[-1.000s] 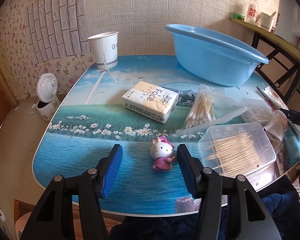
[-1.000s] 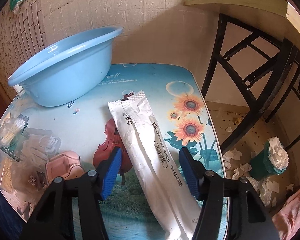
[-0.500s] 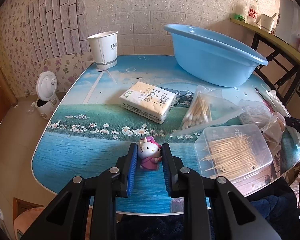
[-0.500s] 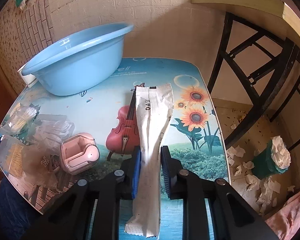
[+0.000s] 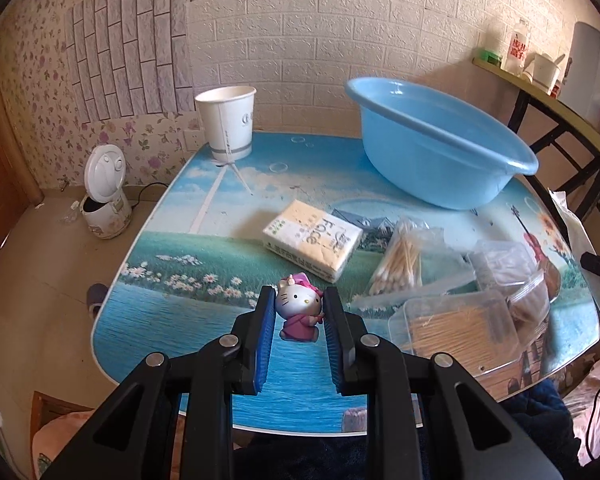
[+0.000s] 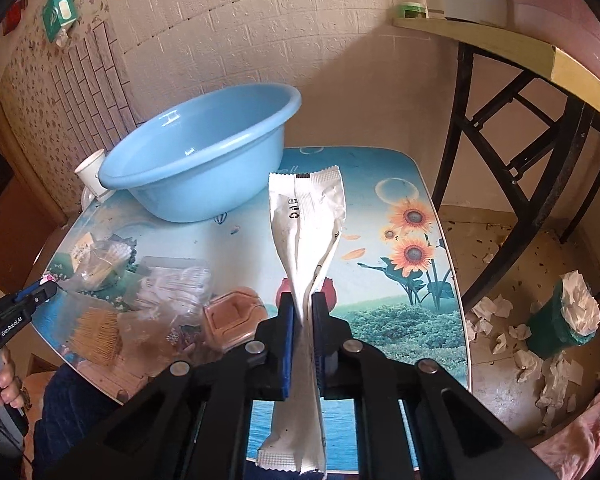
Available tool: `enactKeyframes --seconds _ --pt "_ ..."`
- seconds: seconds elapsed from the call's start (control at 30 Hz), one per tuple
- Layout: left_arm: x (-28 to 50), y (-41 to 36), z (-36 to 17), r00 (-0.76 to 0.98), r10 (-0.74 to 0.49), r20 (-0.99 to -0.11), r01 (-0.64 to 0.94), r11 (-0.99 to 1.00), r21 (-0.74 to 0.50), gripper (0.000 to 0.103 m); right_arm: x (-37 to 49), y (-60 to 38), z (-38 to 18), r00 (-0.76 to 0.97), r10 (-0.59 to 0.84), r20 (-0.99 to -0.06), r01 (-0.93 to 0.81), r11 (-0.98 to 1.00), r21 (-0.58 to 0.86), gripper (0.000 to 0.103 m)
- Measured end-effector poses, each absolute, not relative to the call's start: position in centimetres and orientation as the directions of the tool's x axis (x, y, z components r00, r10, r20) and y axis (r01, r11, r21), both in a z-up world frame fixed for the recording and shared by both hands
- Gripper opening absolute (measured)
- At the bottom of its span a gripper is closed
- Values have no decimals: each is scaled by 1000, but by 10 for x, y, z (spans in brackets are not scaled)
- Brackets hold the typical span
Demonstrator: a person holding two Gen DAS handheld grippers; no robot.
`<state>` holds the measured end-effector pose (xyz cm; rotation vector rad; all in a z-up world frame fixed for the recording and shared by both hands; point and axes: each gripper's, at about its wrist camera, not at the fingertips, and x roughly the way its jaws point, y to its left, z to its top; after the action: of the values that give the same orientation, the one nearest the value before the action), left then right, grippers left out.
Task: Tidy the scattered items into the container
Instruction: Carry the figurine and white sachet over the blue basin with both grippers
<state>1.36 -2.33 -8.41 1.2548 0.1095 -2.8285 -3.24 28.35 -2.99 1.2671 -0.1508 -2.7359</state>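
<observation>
Two things being gripped, none yet lying in the blue basin [image 6: 204, 160], which looks bare inside. Pinching the cat figurine [image 5: 299, 307] between the left gripper's [image 5: 299, 320] blue pads, just above the near edge of the table [image 5: 180, 320]. Squeezing the white packet [image 6: 306, 240] in the right gripper [image 6: 305, 316], its top end fanning out. Leaving the tissue pack [image 5: 312, 240], cotton swabs [image 5: 400, 256], toothpick box [image 5: 456, 328] and pink case [image 6: 232, 316] scattered. Hiding the packet's print; blurring whatever sits in the clear bags.

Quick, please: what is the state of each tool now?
Left tool: closed on the cat figurine.
Right tool: closed on the white packet.
</observation>
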Motion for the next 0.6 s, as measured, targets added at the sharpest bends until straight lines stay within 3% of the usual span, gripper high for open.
enactKeyframes --seconds 0.6 --pt "-5 -21 -13 -736 38 -676 25 -996 -84 22 -23 270 37 -695 -286 -660 123 -952 282 9"
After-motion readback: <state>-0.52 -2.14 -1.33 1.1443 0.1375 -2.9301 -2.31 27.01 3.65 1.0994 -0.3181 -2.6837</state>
